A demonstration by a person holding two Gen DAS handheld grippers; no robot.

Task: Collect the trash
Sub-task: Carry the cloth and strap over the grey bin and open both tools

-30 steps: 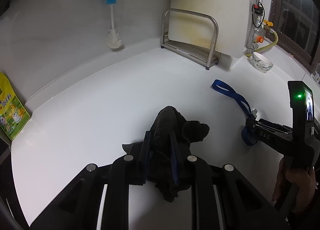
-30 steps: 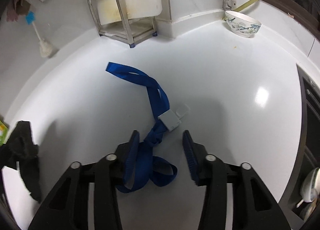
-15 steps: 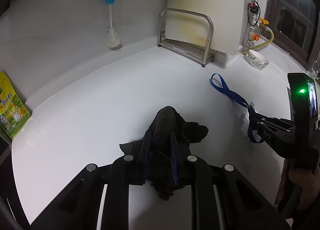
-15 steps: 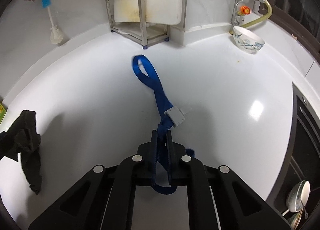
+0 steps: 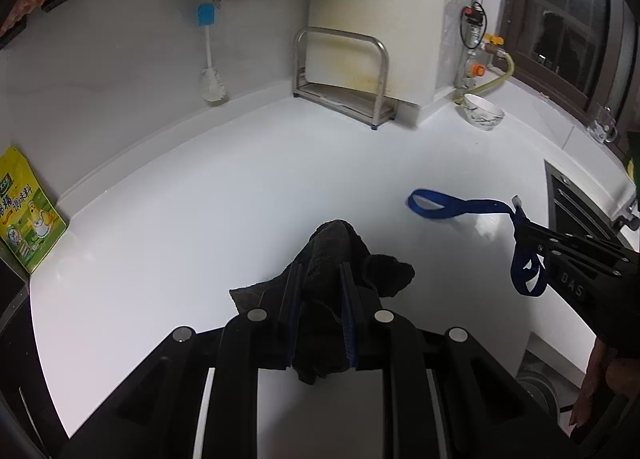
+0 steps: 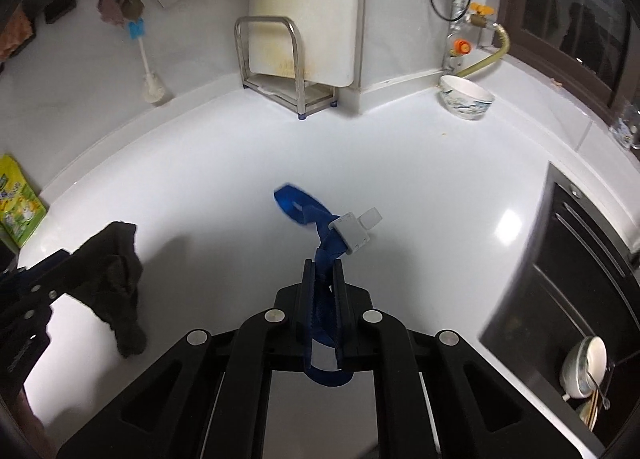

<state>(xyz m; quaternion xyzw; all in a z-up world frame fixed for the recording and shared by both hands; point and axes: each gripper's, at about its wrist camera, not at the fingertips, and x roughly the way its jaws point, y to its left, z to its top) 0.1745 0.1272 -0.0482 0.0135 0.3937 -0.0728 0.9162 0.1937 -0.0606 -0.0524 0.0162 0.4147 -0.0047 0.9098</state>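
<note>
1. The white countertop (image 5: 192,219) spans both views, curving into a corner at the back wall.
2. A steel rack (image 6: 276,71) stands at that corner holding a pale cutting board (image 6: 308,7) upright. A patterned bowl (image 6: 466,97) sits to its right, a bottle brush (image 5: 210,71) leans on the wall to its left, and a green packet (image 5: 26,211) stands at the far left edge.
3. My left gripper (image 5: 320,291) is clamped on the black cloth (image 5: 332,247). The cloth bunches up between the jaws, peak pointing away from me, ends drooping either side and below; I cannot tell if it touches the counter.
4. My right gripper (image 6: 323,279) is pinched shut on the blue strap (image 6: 298,205). Its long axis runs away from me toward the rack, slightly left, the far loop reaching forward and a short loop hanging beneath the jaws.
5. The strap's grey buckle (image 6: 352,235) sits just beyond my right fingertips, tilted right.
</note>
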